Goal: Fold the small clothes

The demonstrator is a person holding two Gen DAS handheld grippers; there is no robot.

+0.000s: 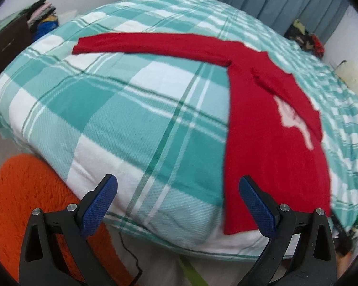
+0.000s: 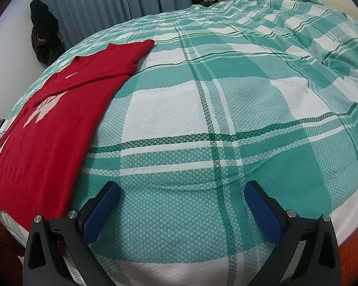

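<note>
A red sweater (image 1: 269, 128) lies flat on a bed (image 1: 136, 109) covered in a teal-and-white plaid sheet. Its hem runs along the near edge of the mattress, and its body stretches away up the bed. One sleeve (image 1: 150, 44) is spread straight out sideways across the sheet; the other is folded in over the chest, partly covering a pale motif.

The left tool (image 1: 177, 191) hangs over the near edge of the bed with its jaws spread wide and nothing between them; its right finger is over the sweater's hem corner. The right tool (image 2: 181, 196) is also wide open and empty, over bare sheet just beside the sweater's side edge.

The sheet beyond the right tool is bare up to some rumpled folds at the far side. An orange rug (image 1: 31, 205) lies on the floor below the bed's edge.
</note>
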